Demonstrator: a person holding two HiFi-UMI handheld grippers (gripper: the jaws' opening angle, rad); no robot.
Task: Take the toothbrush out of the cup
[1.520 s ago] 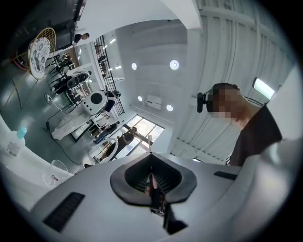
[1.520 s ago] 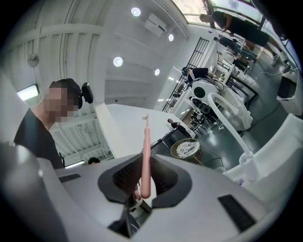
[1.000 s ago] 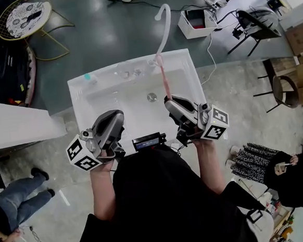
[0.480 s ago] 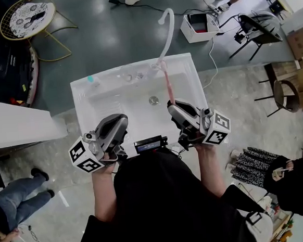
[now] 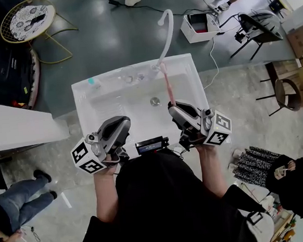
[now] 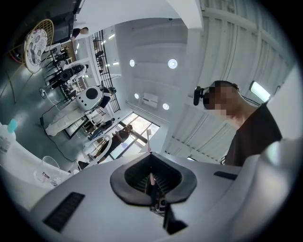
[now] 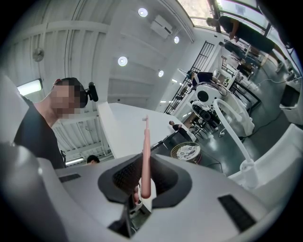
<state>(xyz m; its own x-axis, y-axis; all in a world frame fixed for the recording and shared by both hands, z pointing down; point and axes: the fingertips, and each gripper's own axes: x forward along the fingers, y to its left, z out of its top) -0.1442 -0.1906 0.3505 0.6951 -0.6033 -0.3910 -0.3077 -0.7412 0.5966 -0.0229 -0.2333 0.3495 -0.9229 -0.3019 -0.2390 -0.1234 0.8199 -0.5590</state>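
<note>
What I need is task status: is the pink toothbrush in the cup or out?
Out. The right gripper holds the toothbrush between its jaws; the right gripper view shows no cup around it.

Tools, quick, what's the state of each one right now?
Left tool: closed.
Right tool: closed on the pink toothbrush.

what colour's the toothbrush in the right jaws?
Pink toothbrush; shows best in the right gripper view.

I hold my left gripper (image 5: pixel 119 124) and right gripper (image 5: pixel 174 108) side by side, close to my chest, both tilted slightly upward. The left jaws are pressed together, and the right jaws clamp the toothbrush (image 5: pixel 167 85) by its handle.
</note>
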